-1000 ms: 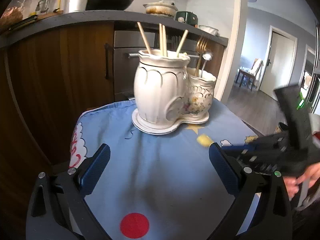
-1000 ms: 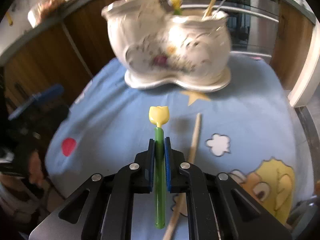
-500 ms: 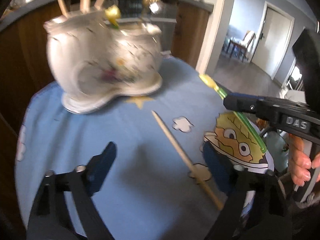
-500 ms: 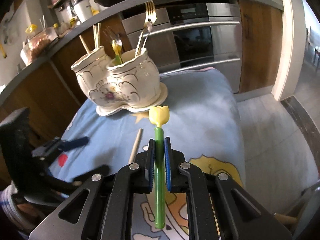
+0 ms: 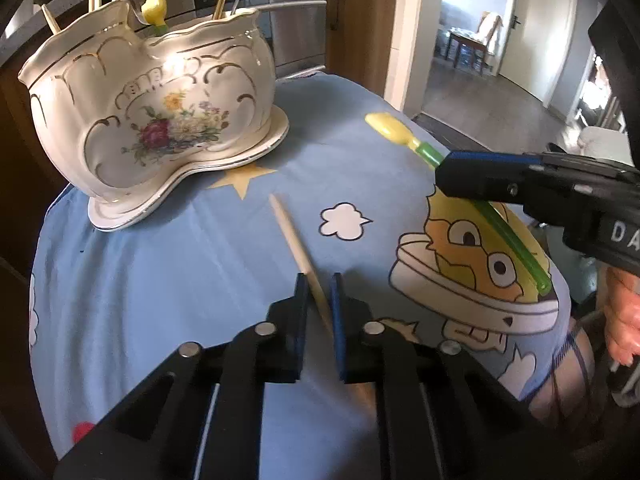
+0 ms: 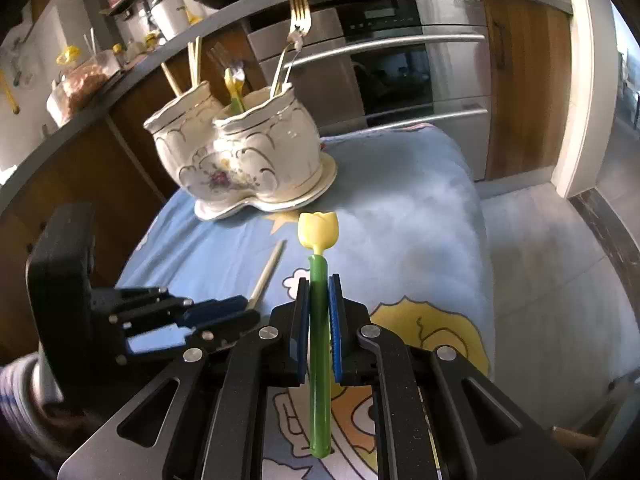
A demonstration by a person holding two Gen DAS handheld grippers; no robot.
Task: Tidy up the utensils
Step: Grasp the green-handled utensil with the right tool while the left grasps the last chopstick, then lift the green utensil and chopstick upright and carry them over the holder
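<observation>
A white floral ceramic holder [image 5: 152, 120] with joined cups stands on the blue cloth [image 5: 160, 264], holding chopsticks, forks and a tulip-topped utensil. It also shows in the right wrist view [image 6: 248, 160]. My left gripper [image 5: 319, 284] has its jaws nearly shut around a wooden chopstick [image 5: 294, 236] lying on the cloth. My right gripper [image 6: 319, 284] is shut on a green utensil with a yellow tulip end [image 6: 319, 232], held above the cloth right of the holder. That utensil also shows in the left wrist view [image 5: 394, 130].
The cloth-covered table [image 6: 420, 200] ends at the right, with floor [image 6: 552, 260] beyond. A steel oven [image 6: 400, 64] and wooden cabinets stand behind the holder. A counter [image 6: 120, 76] above carries jars and a pan.
My left gripper swung right from the holder to the chopstick and closed around it. My right gripper pulled back from the holder, still holding the tulip utensil.
</observation>
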